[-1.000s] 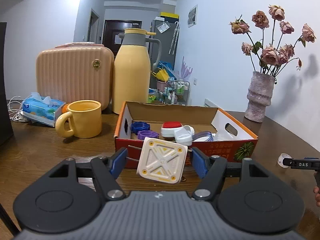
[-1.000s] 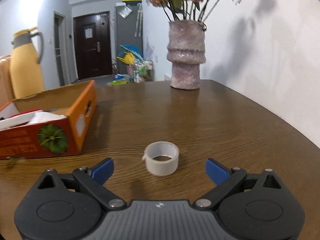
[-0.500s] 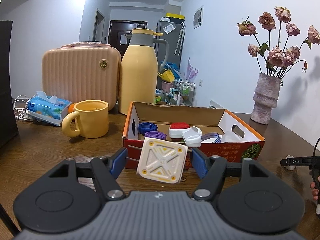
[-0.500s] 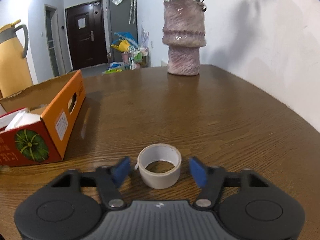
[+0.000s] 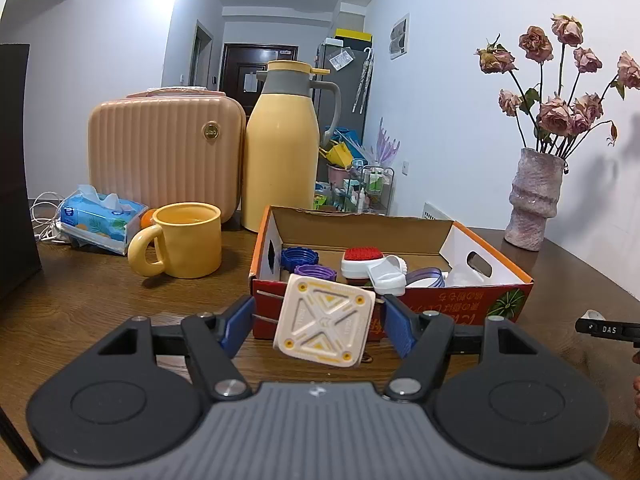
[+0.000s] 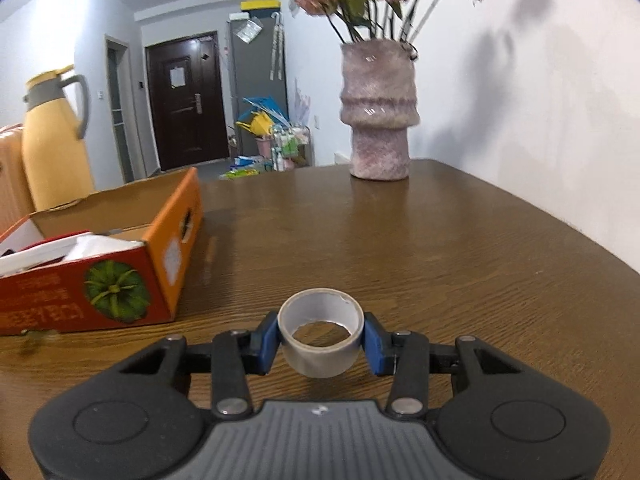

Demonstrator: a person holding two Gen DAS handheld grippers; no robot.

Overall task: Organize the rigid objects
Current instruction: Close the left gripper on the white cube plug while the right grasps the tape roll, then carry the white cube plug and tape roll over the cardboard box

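Observation:
My left gripper (image 5: 322, 322) is shut on a cream square plastic block (image 5: 325, 326) with yellow marks, held tilted above the table in front of the orange cardboard box (image 5: 460, 304). The box holds blue and purple caps (image 5: 300, 258), a red-and-white brush (image 5: 368, 266) and other pieces. My right gripper (image 6: 321, 342) is shut on a white tape roll (image 6: 320, 338), lifted slightly off the wooden table (image 6: 440, 248), to the right of the box (image 6: 120, 280).
A yellow mug (image 5: 188, 246), tissue pack (image 5: 102, 218), peach case (image 5: 168, 152) and yellow thermos (image 5: 282, 148) stand left of and behind the box. A pink vase with dried roses (image 6: 378, 120) stands at the far right by the wall.
My right gripper moved forward around the tape roll, closed on it and raised it. My left gripper kept the cream block and drifted slightly left and back.

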